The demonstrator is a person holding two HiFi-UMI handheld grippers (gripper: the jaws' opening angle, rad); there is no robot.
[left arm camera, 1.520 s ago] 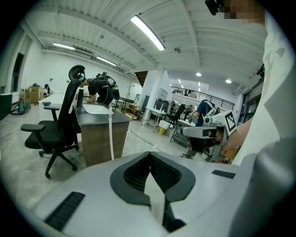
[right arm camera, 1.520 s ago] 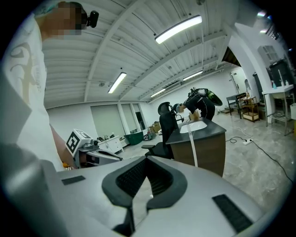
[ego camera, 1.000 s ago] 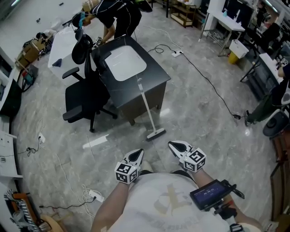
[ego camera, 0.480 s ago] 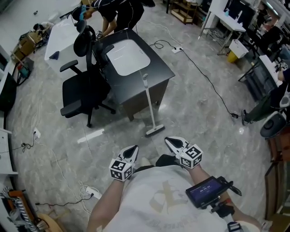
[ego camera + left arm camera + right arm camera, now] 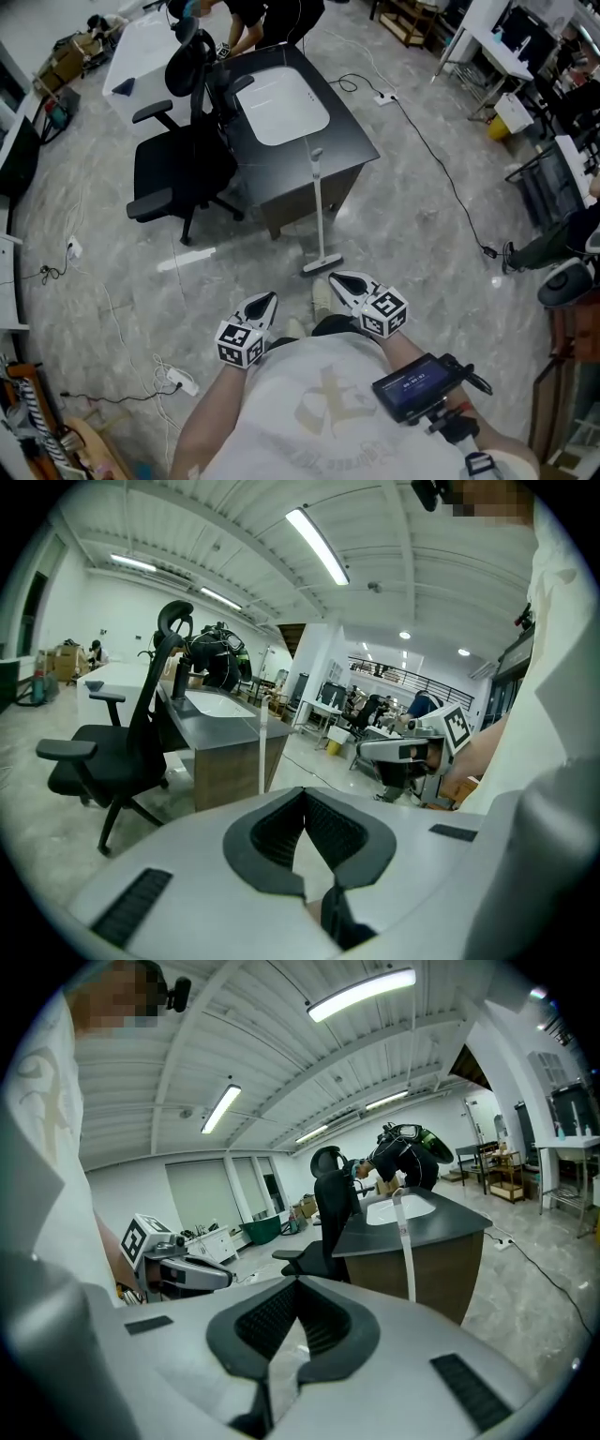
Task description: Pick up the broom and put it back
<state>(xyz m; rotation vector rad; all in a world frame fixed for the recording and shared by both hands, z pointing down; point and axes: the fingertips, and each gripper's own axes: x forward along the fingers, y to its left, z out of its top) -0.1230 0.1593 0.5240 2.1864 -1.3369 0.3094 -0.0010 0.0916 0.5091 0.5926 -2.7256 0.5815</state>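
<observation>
A white broom (image 5: pixel 319 211) leans upright against the front of a dark desk (image 5: pixel 352 141), with its flat head (image 5: pixel 321 265) on the floor. Its handle also shows in the left gripper view as the broom (image 5: pixel 262 752) and in the right gripper view as the broom (image 5: pixel 405 1241). My right gripper (image 5: pixel 336 279) is shut and empty, its tip a short way in front of the broom head. My left gripper (image 5: pixel 267 300) is also shut and empty, further left and back. Both grippers, left (image 5: pixel 305 803) and right (image 5: pixel 297 1288), point toward the desk.
A black office chair (image 5: pixel 178 169) stands left of the desk, and a white board (image 5: pixel 281 105) lies on the desk top. A person (image 5: pixel 258 14) bends over behind it. A cable (image 5: pixel 441 169) crosses the floor at right. A white strip (image 5: pixel 186 260) and a power strip (image 5: pixel 178 380) lie at left.
Both grippers have moved forward toward the desk. The broom head now lies just beyond the right gripper's tip. The broom has not moved.
</observation>
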